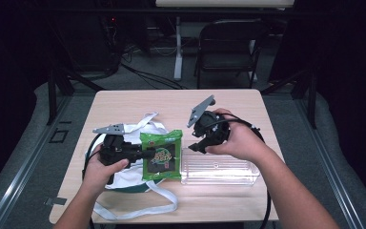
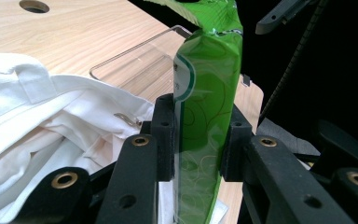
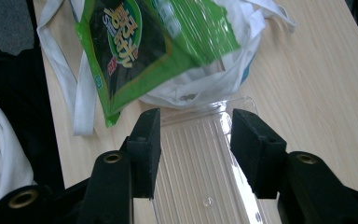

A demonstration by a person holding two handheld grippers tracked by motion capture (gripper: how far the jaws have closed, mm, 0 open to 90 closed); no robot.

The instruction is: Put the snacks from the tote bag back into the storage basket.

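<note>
While the left claw [image 1: 148, 153] is clamped on the near-left edge of the green seaweed packet [image 1: 162, 155], holding it up over the white cloth bag [image 1: 124, 179], the right claw [image 1: 194, 146] hangs just right of the packet with its jaws apart and nothing between them. The clear plastic tray [image 1: 219, 171] lies below it, long axis left to right on the table [image 1: 133, 102], so the packet would go rightward into it.
</note>
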